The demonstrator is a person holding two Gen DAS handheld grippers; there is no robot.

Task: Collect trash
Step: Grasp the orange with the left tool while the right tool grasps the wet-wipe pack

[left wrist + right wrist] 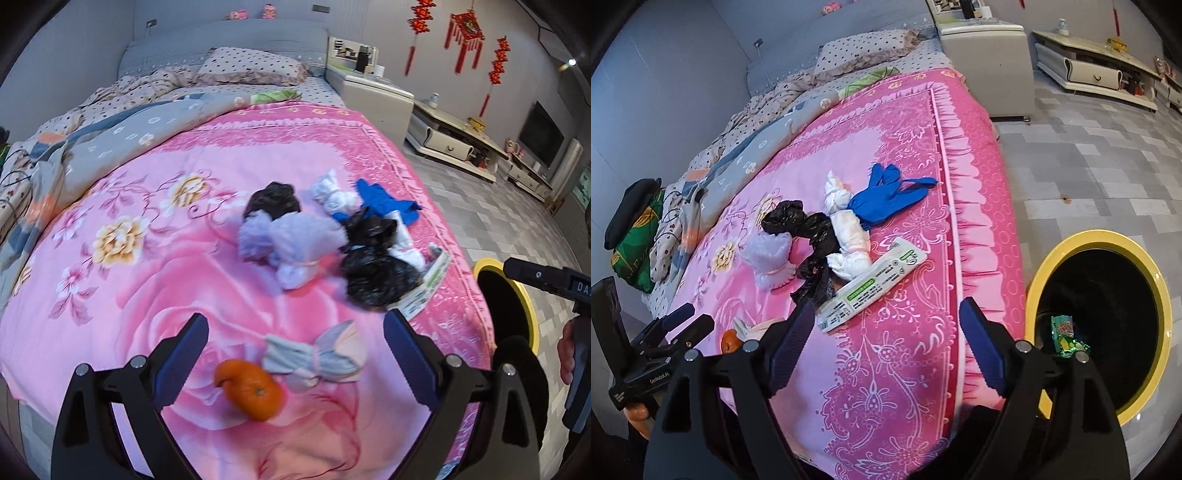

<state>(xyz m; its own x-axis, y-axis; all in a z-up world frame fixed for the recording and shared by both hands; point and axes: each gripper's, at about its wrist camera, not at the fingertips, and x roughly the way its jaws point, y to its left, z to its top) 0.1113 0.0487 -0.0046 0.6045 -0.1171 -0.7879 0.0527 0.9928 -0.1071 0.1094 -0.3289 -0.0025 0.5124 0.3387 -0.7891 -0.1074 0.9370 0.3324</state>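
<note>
left hand-held gripper (295, 343): wide open, empty, above orange (252, 389) | right hand-held gripper (888, 328): wide open, empty, beside yellow-rimmed bin (1104, 243)

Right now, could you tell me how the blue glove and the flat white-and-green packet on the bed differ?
The blue glove is soft and crumpled, its fingers splayed toward the bed's edge; the white-and-green packet is flat, long and straight-edged. The glove is one plain colour, while the packet carries printed green labels. The glove lies farther up the bed; the packet lies nearer the right gripper. Both rest loose on the pink bedspread, neither held, with the yellow-rimmed bin beside the bed.
</note>
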